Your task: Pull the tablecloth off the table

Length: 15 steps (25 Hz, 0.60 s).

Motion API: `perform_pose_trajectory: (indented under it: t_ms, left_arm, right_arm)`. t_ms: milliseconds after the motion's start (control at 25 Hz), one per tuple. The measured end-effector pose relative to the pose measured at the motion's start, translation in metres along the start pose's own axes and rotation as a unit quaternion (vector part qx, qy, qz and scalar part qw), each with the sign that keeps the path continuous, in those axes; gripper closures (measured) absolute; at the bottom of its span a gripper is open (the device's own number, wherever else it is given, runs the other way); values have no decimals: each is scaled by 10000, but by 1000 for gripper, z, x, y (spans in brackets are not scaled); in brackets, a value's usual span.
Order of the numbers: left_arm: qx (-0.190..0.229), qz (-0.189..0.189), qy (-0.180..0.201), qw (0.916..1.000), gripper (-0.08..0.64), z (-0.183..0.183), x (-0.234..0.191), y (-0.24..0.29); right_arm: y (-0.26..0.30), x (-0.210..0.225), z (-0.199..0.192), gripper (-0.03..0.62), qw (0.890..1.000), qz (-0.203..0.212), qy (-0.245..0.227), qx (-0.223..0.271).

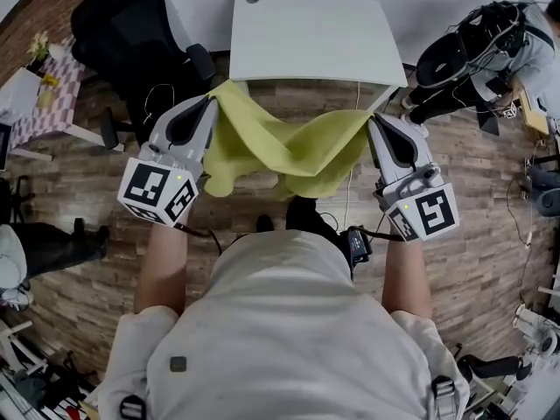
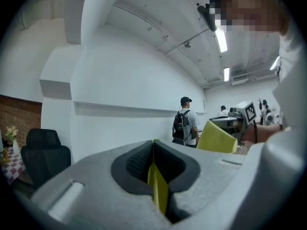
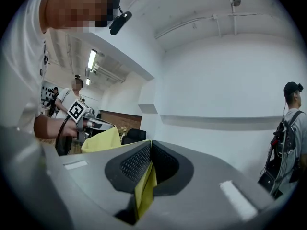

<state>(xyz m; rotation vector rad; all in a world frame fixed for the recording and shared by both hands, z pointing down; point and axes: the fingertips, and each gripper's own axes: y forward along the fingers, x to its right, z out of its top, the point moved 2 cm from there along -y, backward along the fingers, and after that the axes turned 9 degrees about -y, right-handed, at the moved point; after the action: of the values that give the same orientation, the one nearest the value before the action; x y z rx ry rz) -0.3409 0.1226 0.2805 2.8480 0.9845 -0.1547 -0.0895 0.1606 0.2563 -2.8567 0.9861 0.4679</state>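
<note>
My left gripper (image 1: 211,105) and right gripper (image 1: 373,122) each pinch a tablecloth (image 1: 289,151) corner. It sags between them, near the counter (image 1: 306,33).

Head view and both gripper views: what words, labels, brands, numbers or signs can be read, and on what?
No word, number or brand can be read in any view.
The left gripper and right gripper carry square black-and-white markers: patterns only, no letters.
The tablecloth: plain, no print.
A grey patch on the person's shirt: too small to read.
</note>
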Motion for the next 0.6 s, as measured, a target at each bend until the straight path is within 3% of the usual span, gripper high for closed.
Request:
perform_pose_trajectory:
  t_ms: [600]
  left_arm:
    - [293, -44, 13, 9996, 552, 5, 14, -35]
  right_arm:
    - [-2, -36, 7, 575, 9998, 175, 97, 34]
